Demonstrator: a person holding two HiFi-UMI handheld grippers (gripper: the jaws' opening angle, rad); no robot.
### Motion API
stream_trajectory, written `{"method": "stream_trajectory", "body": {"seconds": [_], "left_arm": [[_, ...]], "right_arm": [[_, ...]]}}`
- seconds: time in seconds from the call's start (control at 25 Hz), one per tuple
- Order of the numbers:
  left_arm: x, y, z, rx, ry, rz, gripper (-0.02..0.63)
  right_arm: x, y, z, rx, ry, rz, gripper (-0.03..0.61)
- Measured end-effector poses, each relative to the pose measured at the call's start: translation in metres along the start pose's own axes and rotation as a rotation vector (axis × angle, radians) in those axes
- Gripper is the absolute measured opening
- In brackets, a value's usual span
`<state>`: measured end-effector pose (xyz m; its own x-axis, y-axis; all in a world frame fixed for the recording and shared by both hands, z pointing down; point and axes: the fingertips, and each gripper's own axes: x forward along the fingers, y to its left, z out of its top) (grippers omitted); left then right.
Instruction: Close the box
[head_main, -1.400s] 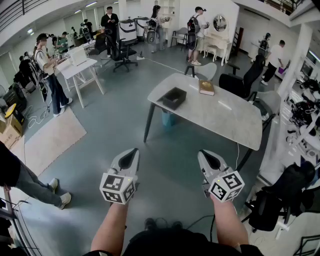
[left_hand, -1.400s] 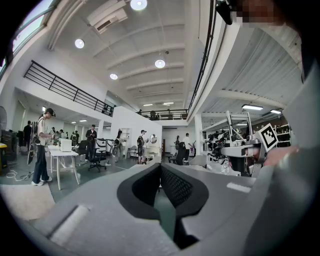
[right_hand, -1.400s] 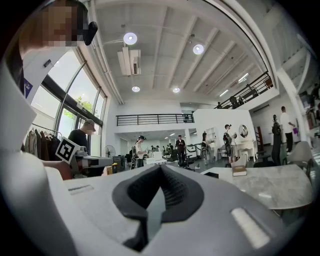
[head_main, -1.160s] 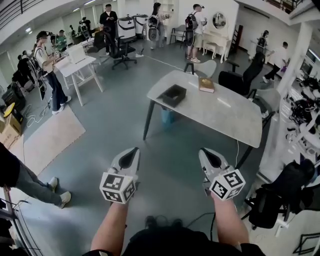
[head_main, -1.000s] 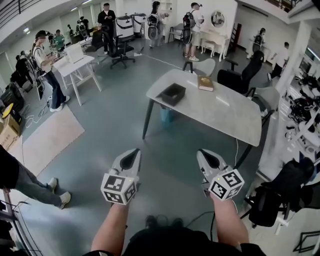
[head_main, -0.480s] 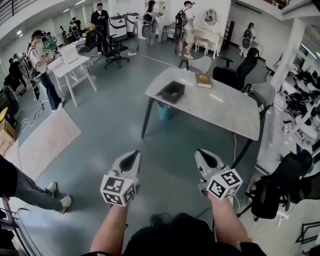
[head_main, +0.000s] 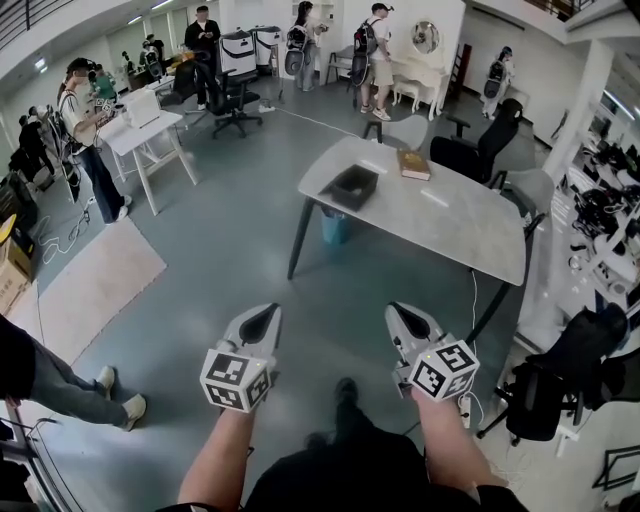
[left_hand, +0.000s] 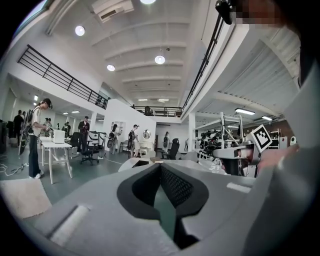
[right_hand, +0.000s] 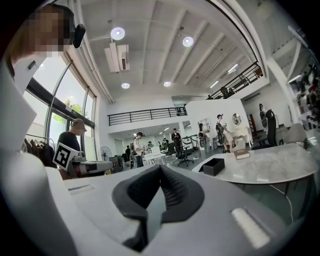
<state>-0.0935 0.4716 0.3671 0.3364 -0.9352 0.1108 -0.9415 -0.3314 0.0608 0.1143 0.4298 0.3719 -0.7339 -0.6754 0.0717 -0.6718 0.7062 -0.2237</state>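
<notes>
Short of table (head_main: 450, 225), left hand-held gripper (head_main: 266, 311), right hand-held gripper (head_main: 398, 311) level, closed

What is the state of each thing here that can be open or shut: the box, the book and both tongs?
Black square box: open, on the pale grey table.
Brown book: closed, lying flat.
Left tongs: shut, empty.
Right tongs: shut, empty.

Left gripper (head_main: 263, 314) & right gripper (head_main: 404, 316): light grey plastic shells, pointy at the front, black inside. At the back of each sits a white box w/ black square markers: left cube (head_main: 236, 379), right cube (head_main: 443, 370). Pads (left_hand: 175, 186) are black w/ tiny bumps. Person wears dark clothes (head_main: 340, 475).
</notes>
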Motion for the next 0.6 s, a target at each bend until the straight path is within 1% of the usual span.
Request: {"method": "stream_trajectory", "body": {"seconds": [0.16, 0.28, 0.52, 0.6], "left_arm": [[0.021, 0.016, -0.007, -0.008, 0.013, 0.021, 0.011], [0.048, 0.028, -0.012, -0.013, 0.028, 0.035, 0.011], [0.118, 0.056, -0.026, -0.033, 0.076, 0.042, 0.011], [0.146, 0.063, -0.028, -0.025, 0.095, 0.043, 0.011]], "right_arm": [[0.027, -0.013, -0.009, -0.015, 0.029, 0.031, 0.002], [0.051, -0.032, -0.01, -0.013, 0.036, 0.051, 0.002], [0.109, -0.077, -0.013, -0.003, 0.067, 0.088, 0.002], [0.129, -0.097, -0.013, 0.0, 0.079, 0.096, 0.002]]}}
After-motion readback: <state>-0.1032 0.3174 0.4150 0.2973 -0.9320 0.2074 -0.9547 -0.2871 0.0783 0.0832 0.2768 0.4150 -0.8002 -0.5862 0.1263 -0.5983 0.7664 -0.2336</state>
